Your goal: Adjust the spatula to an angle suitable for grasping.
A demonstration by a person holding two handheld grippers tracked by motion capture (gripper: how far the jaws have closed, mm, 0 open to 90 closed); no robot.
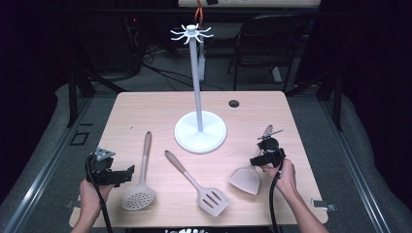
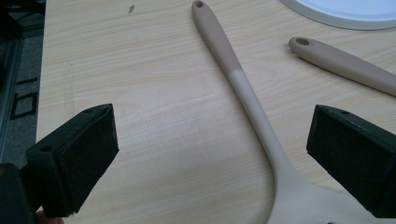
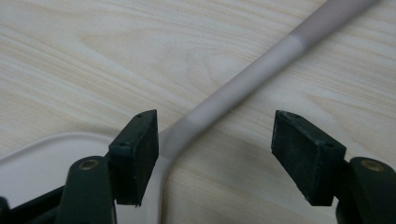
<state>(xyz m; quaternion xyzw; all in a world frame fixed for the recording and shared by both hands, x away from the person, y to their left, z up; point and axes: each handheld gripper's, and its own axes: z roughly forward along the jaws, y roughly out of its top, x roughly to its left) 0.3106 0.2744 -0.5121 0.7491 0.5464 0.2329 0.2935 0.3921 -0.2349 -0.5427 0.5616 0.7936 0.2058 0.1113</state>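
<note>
At far left, our left gripper point(image 1: 127, 174) rests near the table point(image 1: 145, 104) edge, jaws wide apart and empty, beside a skimmer point(image 1: 139, 187). Next lies a slotted turner point(image 1: 201, 187), then the white rack stand point(image 1: 199, 131) behind. At right, our right gripper point(image 3: 215, 140) sits low over the solid spatula point(image 1: 248, 177), jaws partly open and straddling its handle neck without pressing. We judge the spatula light, with a smooth, somewhat slippery handle and a flexible blade; the stiff neck just above the blade looks the surest hold.
</note>
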